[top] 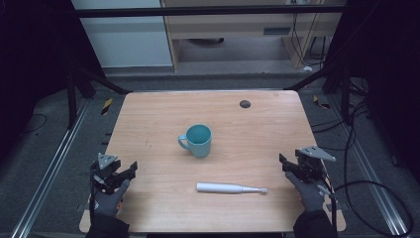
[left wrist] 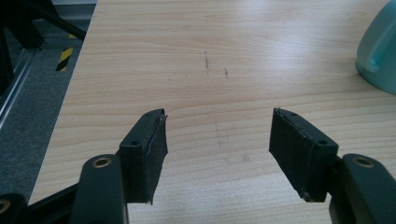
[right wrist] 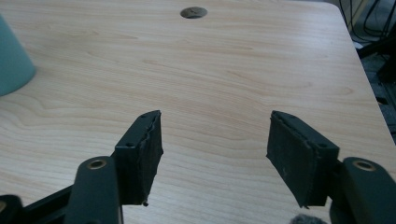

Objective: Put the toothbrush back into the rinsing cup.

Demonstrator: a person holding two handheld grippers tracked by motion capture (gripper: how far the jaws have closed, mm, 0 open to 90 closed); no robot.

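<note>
A teal mug (top: 198,140) stands upright near the middle of the wooden table (top: 163,109), handle to the left. A white electric toothbrush (top: 230,188) lies flat in front of it, head pointing right. My left gripper (top: 130,171) hovers at the table's front left, held by a gloved hand, jaws open with nothing between them (left wrist: 217,149). The mug's edge (left wrist: 378,56) sits at the far right of the left gripper view. My right gripper (top: 285,163) is at the front right, also open and empty (right wrist: 215,149). The mug's side (right wrist: 14,65) is at the left edge there.
A dark round grommet (top: 244,103) sits in the table's far right part, also seen as the grommet (right wrist: 193,12). Metal rails and cables run on the floor beside the table. A shelf unit stands beyond the far edge.
</note>
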